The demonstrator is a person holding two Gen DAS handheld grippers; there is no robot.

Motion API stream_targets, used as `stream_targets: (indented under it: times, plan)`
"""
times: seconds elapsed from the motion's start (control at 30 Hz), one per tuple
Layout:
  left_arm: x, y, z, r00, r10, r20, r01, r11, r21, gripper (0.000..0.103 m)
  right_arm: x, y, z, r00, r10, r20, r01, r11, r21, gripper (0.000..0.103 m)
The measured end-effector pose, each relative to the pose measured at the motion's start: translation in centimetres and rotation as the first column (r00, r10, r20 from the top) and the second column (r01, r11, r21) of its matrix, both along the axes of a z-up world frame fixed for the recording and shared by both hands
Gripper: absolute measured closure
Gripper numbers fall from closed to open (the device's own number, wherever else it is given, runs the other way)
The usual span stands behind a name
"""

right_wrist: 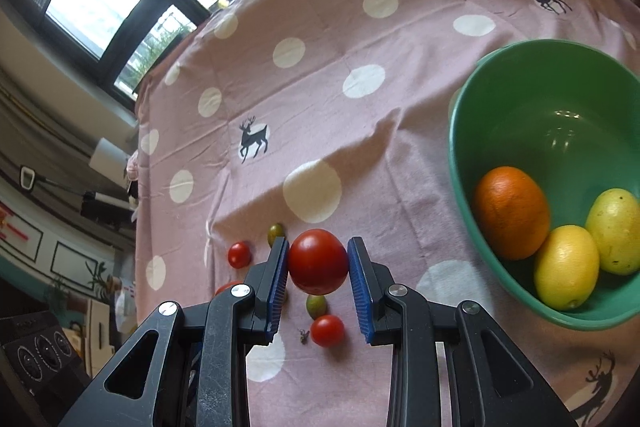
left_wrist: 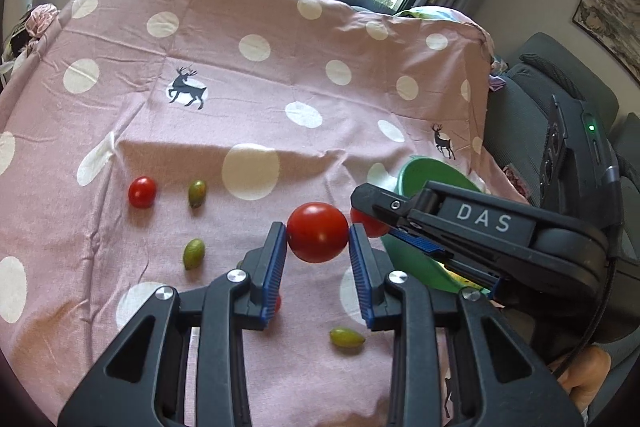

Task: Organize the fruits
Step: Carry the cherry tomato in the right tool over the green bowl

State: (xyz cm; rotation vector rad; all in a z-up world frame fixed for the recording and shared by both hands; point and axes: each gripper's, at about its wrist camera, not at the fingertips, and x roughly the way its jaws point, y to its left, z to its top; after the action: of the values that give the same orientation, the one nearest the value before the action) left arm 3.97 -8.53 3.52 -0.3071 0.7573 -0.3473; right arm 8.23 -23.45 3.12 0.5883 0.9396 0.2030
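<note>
Here the left gripper is clenched on a red tomato, its blue pads pressing both sides, just left of the green bowl. The right gripper likewise clasps another red tomato, left of that bowl, which holds an orange and two lemons. Small green fruits and a cherry tomato lie on the spotted pink cloth, further left of the bowl.

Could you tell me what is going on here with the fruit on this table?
A person is sorting fruit with two handheld grippers. The left gripper and the right gripper each clamp a red tomato above the pink dotted cloth. The green bowl already holds an orange and two yellow fruits. Small tomatoes and green fruits remain on the cloth.
</note>
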Motion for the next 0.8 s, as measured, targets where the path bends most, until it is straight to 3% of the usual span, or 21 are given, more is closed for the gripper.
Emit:
stream_targets:
  times: [0.8]
  plan:
    - [-1.0,-7.5,1.4,0.989,-0.109,0.104,0.106,0.994,0.033,0.071,-3.2,-7.5,1.5,0.983,-0.176,0.059,0.176,0.984,0.006,0.071]
